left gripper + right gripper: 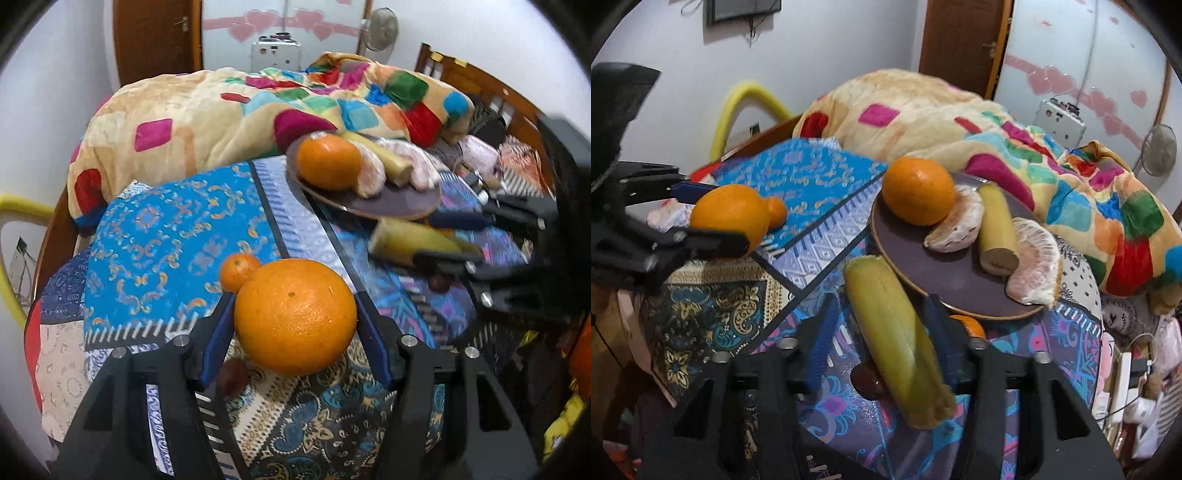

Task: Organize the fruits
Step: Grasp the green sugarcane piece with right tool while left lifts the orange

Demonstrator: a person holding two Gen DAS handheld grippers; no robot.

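My left gripper (295, 314) is shut on a large orange (295, 315) and holds it above the patterned cloth; it also shows in the right wrist view (729, 216). My right gripper (882, 332) has a banana piece (897, 343) between its fingers; the left finger stands apart from it and the frame is blurred. A dark round plate (945, 284) holds an orange (918, 190), a banana piece (997, 229) and two peeled citrus segments (1034, 269). A small tangerine (238, 271) lies on the blue cloth. Another small orange (967, 326) peeks from under the plate's rim.
A dark red date-like fruit (868, 380) lies under the banana, another (232, 376) under the left gripper. A colourful blanket (258, 107) is heaped behind the plate. Wooden bed frame (480, 85) and clutter stand at the right.
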